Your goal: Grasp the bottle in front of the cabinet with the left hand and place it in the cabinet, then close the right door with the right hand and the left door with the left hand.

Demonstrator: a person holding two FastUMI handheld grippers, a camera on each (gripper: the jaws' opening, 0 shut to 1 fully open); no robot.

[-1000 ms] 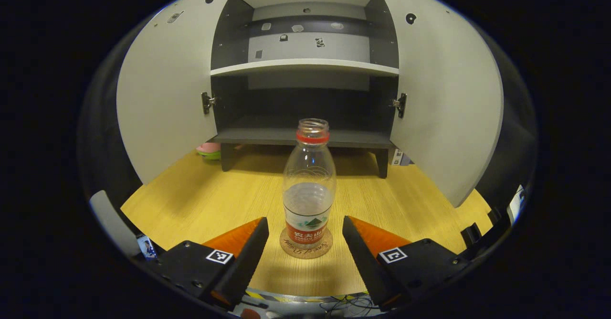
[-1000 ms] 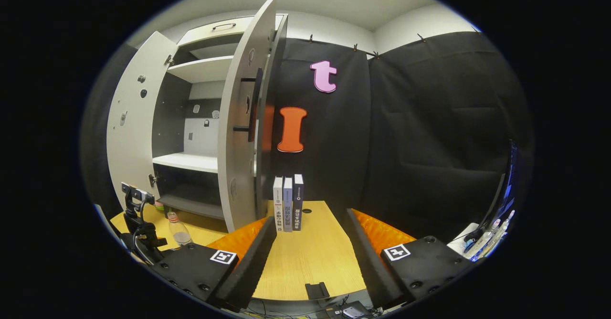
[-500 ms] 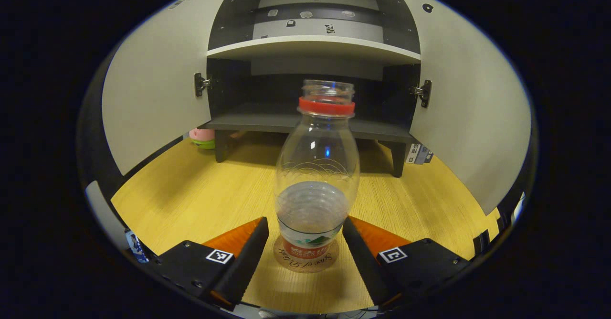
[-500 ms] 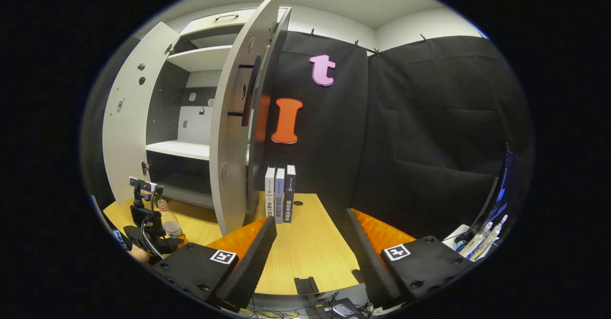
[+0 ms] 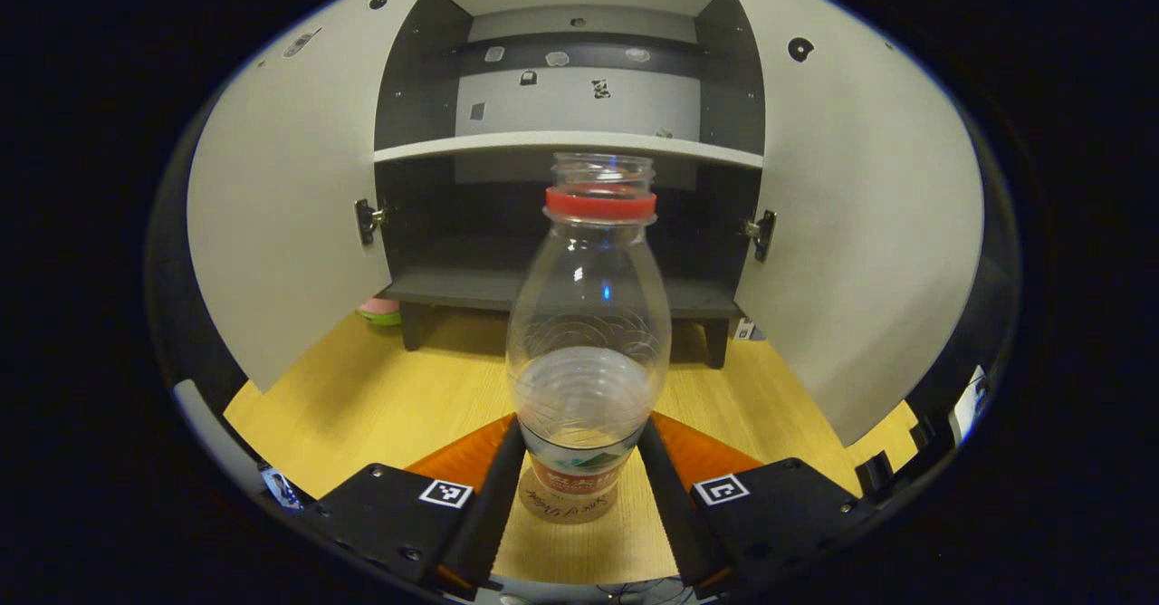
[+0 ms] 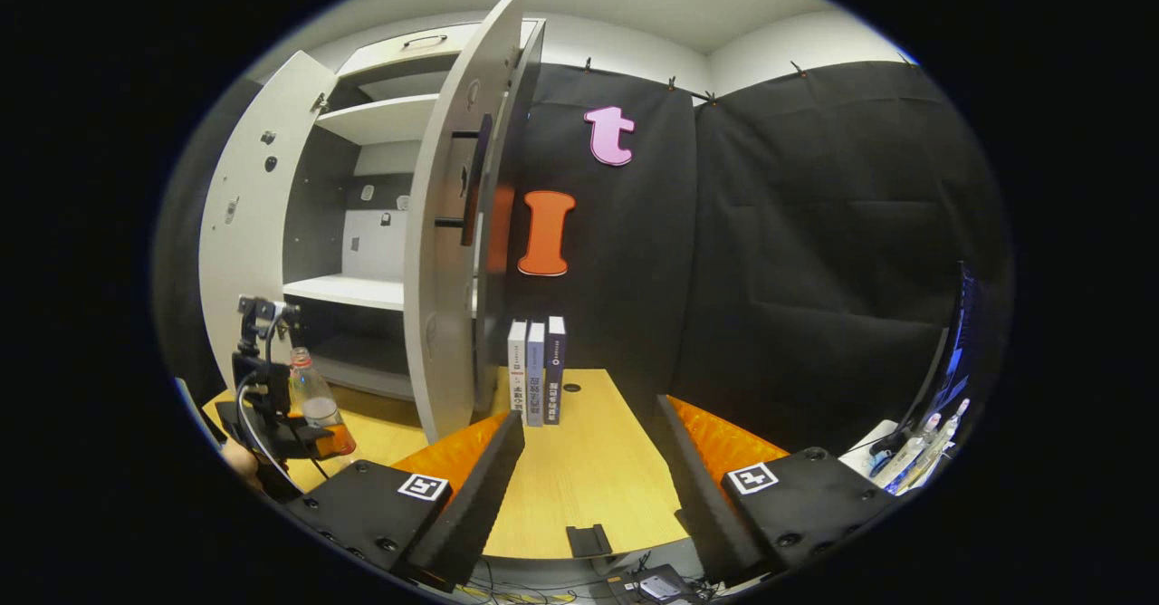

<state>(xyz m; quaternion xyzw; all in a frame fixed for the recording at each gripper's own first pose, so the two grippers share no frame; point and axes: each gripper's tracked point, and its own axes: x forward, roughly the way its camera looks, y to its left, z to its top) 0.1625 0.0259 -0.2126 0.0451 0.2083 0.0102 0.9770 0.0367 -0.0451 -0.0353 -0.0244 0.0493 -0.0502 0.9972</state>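
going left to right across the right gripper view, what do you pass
left gripper with the bottle → left door → cabinet shelf → right door → books → black cloth wall

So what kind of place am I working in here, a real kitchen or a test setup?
Most likely a staged recording booth, not a kitchen: black cloth wall, a small open cabinet standing on a wooden tabletop, and three books propped beside it.

Left claw (image 5: pixel 579 487) – matte black housings, square coded tags, screws; right claw (image 6: pixel 584 478) – alike.
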